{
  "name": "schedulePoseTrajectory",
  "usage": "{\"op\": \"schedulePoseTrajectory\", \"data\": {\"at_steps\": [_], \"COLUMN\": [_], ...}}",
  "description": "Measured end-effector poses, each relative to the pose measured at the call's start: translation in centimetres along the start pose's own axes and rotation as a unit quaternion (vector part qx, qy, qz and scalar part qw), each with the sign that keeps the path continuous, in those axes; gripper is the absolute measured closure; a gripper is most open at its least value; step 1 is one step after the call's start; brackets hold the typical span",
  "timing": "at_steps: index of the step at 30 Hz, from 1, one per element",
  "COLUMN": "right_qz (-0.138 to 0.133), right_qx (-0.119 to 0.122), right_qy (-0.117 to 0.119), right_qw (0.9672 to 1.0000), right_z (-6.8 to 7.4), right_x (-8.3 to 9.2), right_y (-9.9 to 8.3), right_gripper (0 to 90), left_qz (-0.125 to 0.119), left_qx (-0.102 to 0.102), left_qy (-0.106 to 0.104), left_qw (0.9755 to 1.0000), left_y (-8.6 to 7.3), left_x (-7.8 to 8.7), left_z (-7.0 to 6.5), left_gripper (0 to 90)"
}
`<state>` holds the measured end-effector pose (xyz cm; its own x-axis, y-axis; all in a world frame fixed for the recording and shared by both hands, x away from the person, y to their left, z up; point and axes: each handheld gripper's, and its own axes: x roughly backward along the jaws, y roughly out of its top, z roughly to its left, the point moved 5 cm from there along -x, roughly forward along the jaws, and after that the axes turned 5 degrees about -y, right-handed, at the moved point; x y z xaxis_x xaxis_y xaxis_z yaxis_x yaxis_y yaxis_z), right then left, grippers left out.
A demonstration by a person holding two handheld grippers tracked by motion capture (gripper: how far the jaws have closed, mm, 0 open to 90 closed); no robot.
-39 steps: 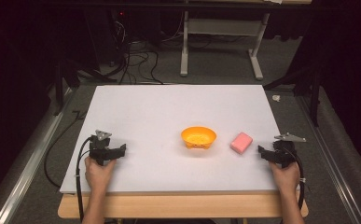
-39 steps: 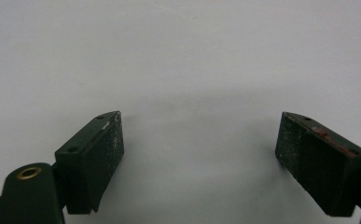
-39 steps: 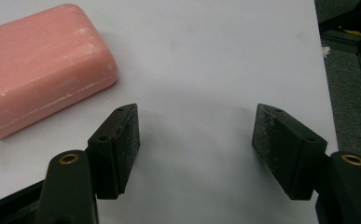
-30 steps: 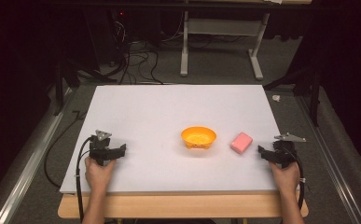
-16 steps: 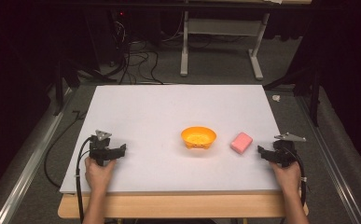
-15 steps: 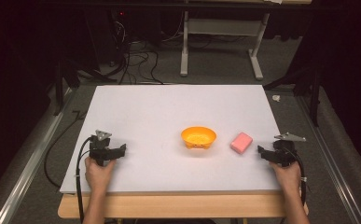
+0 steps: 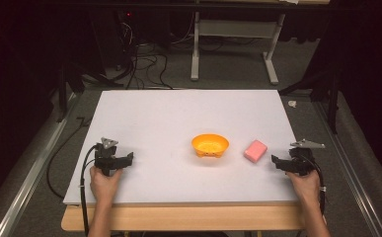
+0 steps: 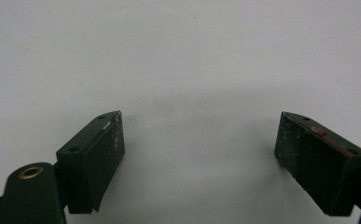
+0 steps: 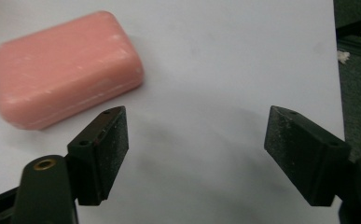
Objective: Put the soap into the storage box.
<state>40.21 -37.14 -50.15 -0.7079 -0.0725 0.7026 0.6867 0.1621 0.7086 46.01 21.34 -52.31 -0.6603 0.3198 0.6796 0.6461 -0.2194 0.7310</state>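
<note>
An orange bowl (image 7: 210,145) sits near the middle of the white table (image 7: 178,118). Right of it lies a pink soap bar (image 7: 255,150), which appears large at the upper left of the right gripper view (image 9: 66,70). My right gripper (image 7: 279,163) rests near the table's right edge, just right of the bar, open with nothing between its jaws (image 9: 197,144). My left gripper (image 7: 125,159) rests at the table's front left, open over bare table (image 8: 199,154).
The table's wooden front edge (image 7: 188,217) lies below the hands. Beyond the table's far side are a grey floor, black cables (image 7: 144,64) and a white stand's legs (image 7: 233,54). A metal rail (image 7: 25,182) runs along the left.
</note>
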Motion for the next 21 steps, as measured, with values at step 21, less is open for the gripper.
{"op": "schedulePoseTrajectory", "data": {"at_steps": [21], "right_qz": [-0.054], "right_qx": [0.053], "right_qy": [0.069], "right_qw": [0.9948], "right_z": [3.9], "right_x": [1.6], "right_y": [3.0], "right_gripper": [12.6], "left_qz": [0.000], "left_qx": [0.002], "left_qy": [-0.001], "left_qw": [1.0000], "left_y": [0.0], "left_x": [0.0], "left_z": [0.0], "left_gripper": [16.2]}}
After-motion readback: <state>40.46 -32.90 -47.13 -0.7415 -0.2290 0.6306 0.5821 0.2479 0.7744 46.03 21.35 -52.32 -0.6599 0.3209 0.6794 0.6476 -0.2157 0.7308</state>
